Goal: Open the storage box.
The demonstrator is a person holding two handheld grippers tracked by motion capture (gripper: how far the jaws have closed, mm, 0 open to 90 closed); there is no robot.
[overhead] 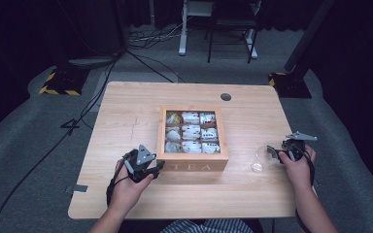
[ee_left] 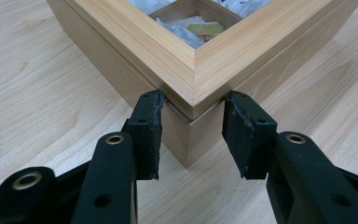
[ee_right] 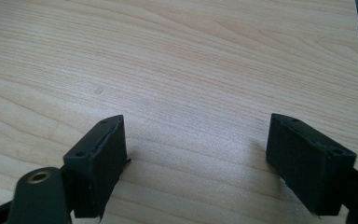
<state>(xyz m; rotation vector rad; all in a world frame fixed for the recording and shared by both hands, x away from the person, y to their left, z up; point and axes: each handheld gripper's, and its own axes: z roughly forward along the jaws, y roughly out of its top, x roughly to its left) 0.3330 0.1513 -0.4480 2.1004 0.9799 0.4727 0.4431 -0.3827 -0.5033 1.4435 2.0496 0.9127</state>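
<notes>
The light wooden rectangular table (overhead: 126, 126) has a small round grey hole (overhead: 226, 96) near its far edge, right of centre. The table stands on a grey carpeted floor (overhead: 24, 145). Black cables (overhead: 97, 82) run across the floor from the far left toward the table's left side. A strip of grey tape (overhead: 77, 188) lies on the carpet by the table's near left corner. Black bases with yellow-and-black hazard stripes (overhead: 58, 82) sit far left, and another (overhead: 289, 83) far right. White metal frame legs (overhead: 183, 29) stand at the far side.
</notes>
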